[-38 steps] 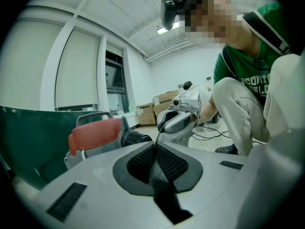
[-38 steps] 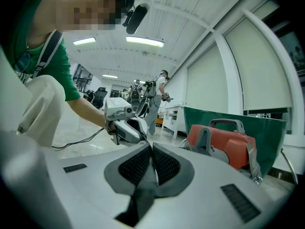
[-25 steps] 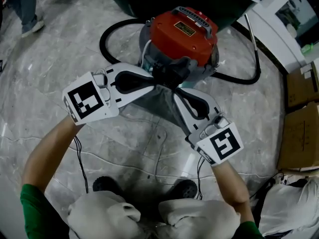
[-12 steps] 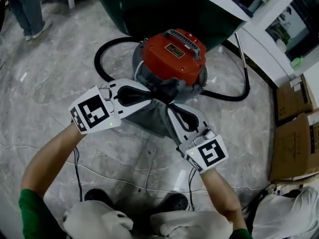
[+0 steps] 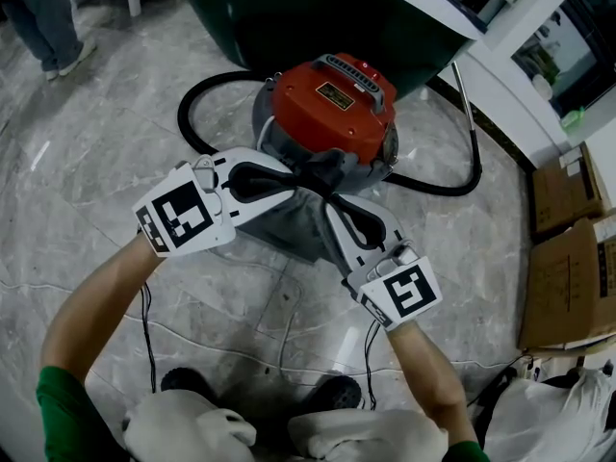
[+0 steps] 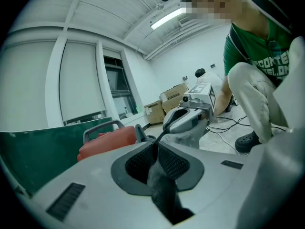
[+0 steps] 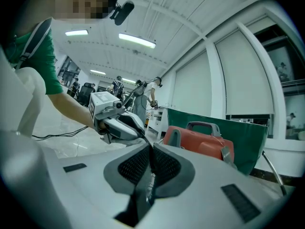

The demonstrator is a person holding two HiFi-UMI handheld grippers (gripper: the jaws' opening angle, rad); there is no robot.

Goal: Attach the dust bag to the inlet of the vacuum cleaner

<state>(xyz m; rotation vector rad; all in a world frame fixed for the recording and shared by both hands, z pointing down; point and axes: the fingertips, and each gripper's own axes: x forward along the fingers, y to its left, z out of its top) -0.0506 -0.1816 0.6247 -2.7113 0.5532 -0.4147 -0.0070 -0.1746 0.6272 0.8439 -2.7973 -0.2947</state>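
A red-topped vacuum cleaner (image 5: pixel 332 99) stands on the marble floor, and a grey dust bag (image 5: pixel 294 221) hangs in front of its dark inlet. From the left, my left gripper (image 5: pixel 306 169) is shut on the bag's top edge; grey fabric (image 6: pixel 159 180) shows pinched between its pads. My right gripper (image 5: pixel 330 198) comes in from the lower right and meets it at the inlet. Its jaws are opening slightly, with a thin fold of the bag still pressed between the pads (image 7: pixel 143 163). The inlet itself is hidden behind both grippers.
A black hose (image 5: pixel 197 114) loops round the vacuum, and a metal tube (image 5: pixel 469 114) leans at the right. Behind it is a dark green panel (image 5: pixel 289 17). Cardboard boxes (image 5: pixel 568 258) stand at the right. Cables (image 5: pixel 149 325) trail on the floor. Another person's legs (image 5: pixel 43 27) are at the top left.
Both grippers have shifted a little across the floor with the bag between them and still pinch it in front of the vacuum. The head view has swung slightly.
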